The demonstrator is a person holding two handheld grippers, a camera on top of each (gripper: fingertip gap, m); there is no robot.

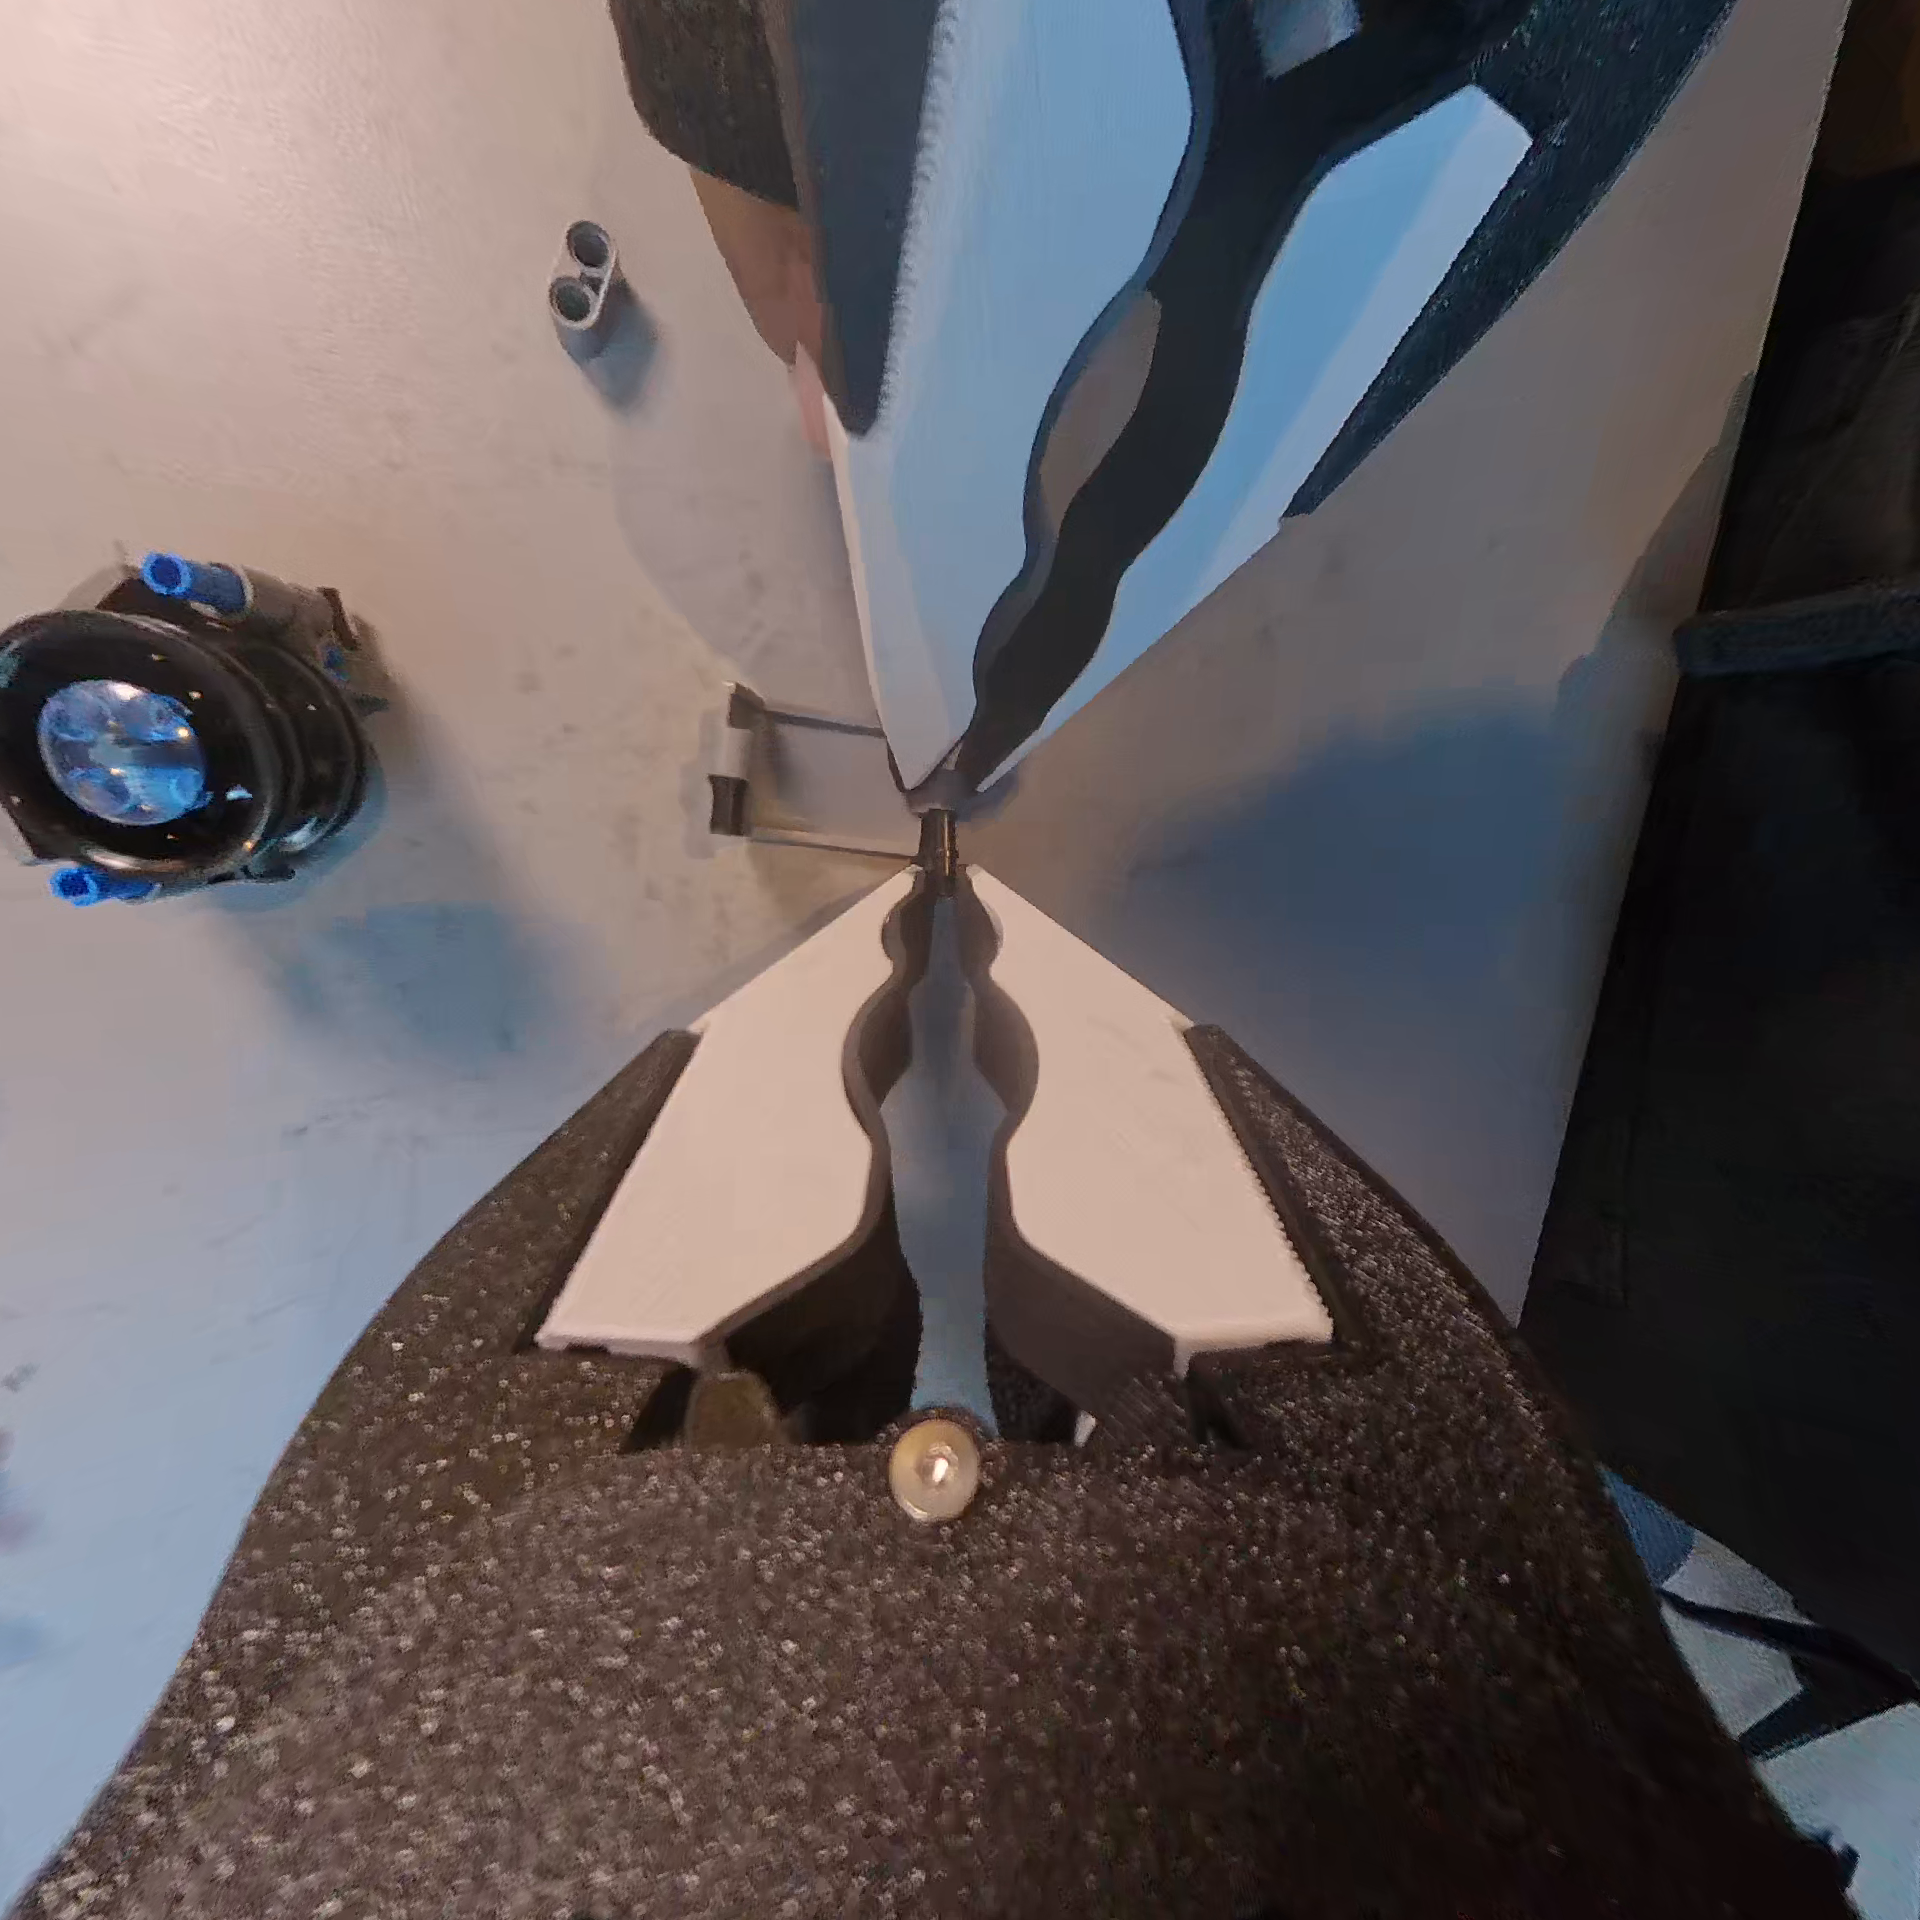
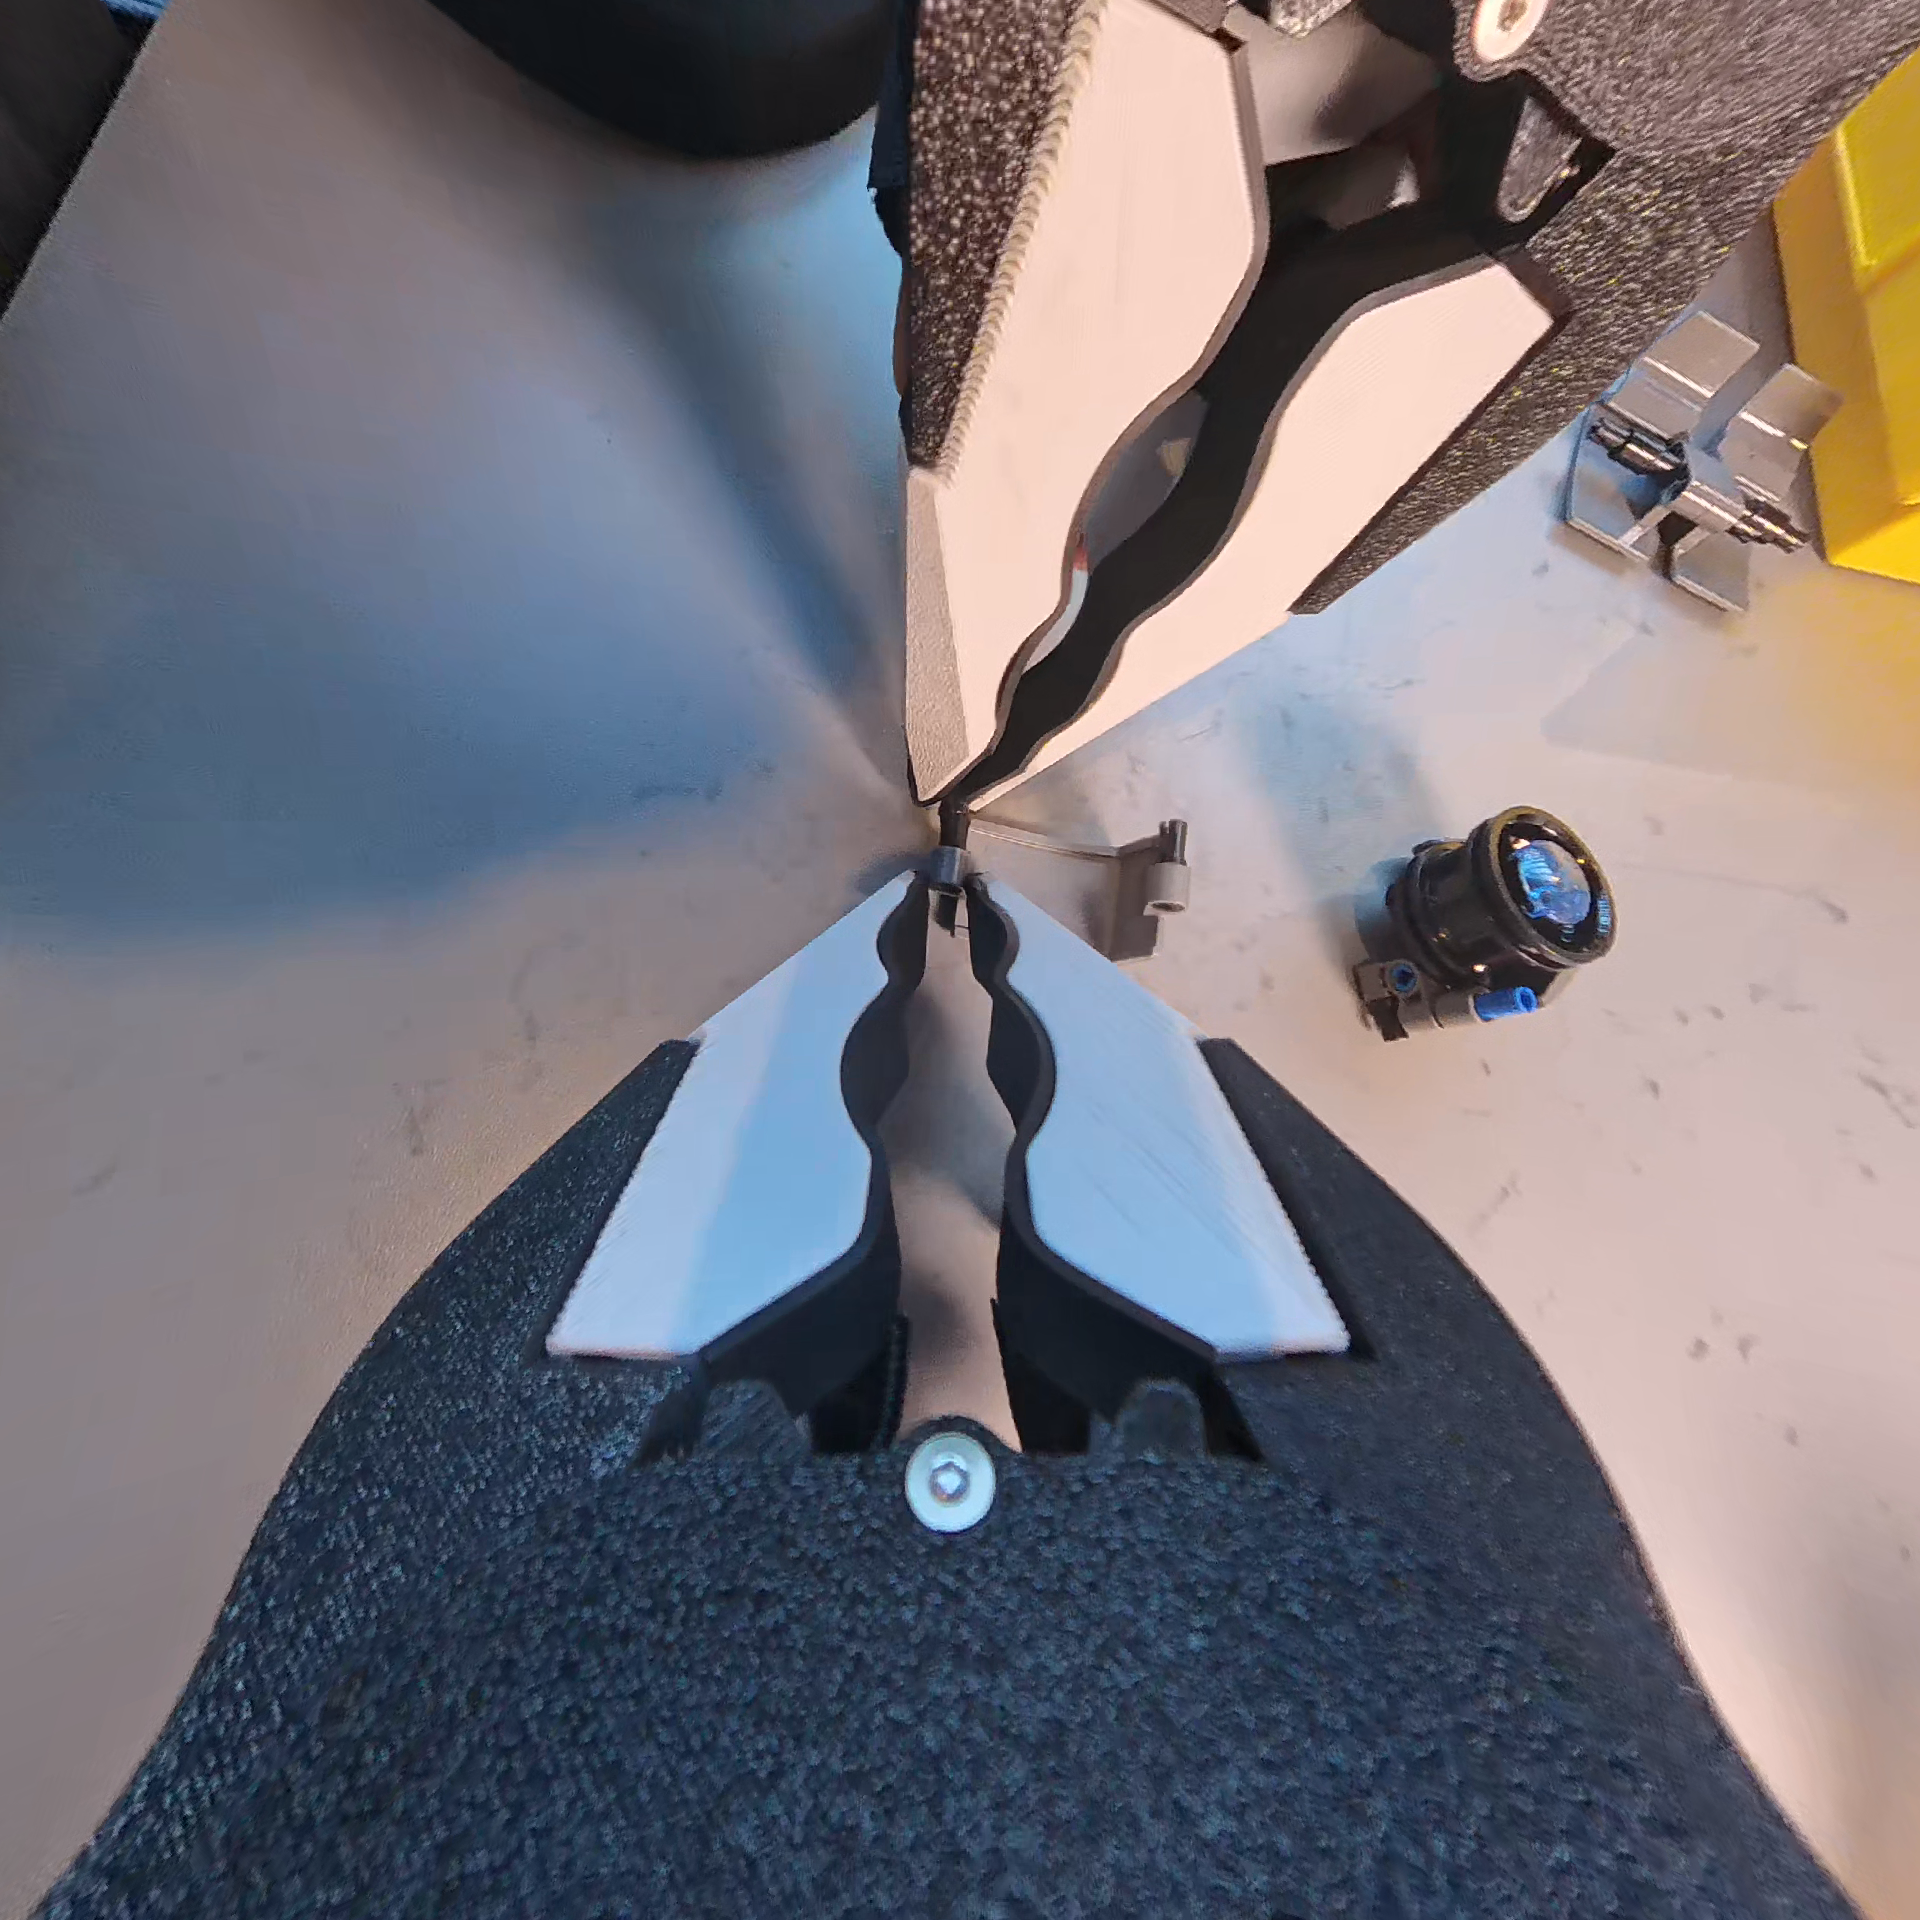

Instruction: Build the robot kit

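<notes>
Meeting tip to tip above the surface (image 1: 312, 1143), left tongs (image 1: 940, 873) and right tongs (image 2: 948, 883) each clench one end of a small pin (image 1: 940, 836); its long axis runs between them.

bare table (image 1: 312, 1195) around, black lens unit (image 1: 156, 727) aside, grey connector (image 1: 584, 275) beyond, yellow box (image 2: 1870, 312) at edge

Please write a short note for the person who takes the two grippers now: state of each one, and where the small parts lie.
Left gripper: fingers nearly shut on a small black pin.
Right gripper: fingers shut on a small grey connector, tip to tip with the left; pin and connector meet there, just above the table.
A thin grey frame lies just beside the tips; the black lens with blue plugs farther off, a grey two-hole piece apart.
Whether the pin is fully seated cannot be told.
</notes>
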